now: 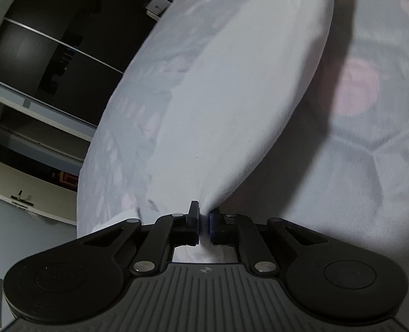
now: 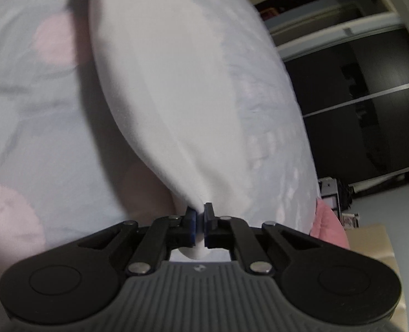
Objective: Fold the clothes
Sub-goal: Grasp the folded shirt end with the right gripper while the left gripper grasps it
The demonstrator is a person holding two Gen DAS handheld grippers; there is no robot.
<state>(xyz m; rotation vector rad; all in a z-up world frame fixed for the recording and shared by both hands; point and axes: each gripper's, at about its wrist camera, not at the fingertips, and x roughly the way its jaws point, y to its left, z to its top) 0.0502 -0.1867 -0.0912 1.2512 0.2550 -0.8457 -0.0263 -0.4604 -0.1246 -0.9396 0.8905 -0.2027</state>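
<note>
A white garment (image 1: 232, 96) hangs stretched above a bed, lifted clear of the bedspread (image 1: 370, 166), and casts a dark shadow on it. My left gripper (image 1: 203, 221) is shut on one corner of the garment. My right gripper (image 2: 200, 221) is shut on another corner of the same garment (image 2: 171, 88), which spreads away from the jaws in a broad taut sheet. The bedspread (image 2: 38, 138) is pale with pink round patches. The rest of the garment's outline is hidden by its own spread.
A dark wardrobe with sliding doors (image 1: 52, 55) stands beyond the bed, and it also shows in the right wrist view (image 2: 370, 96). A pink cloth (image 2: 328, 229) and a cardboard box (image 2: 375, 243) lie near the bed's edge.
</note>
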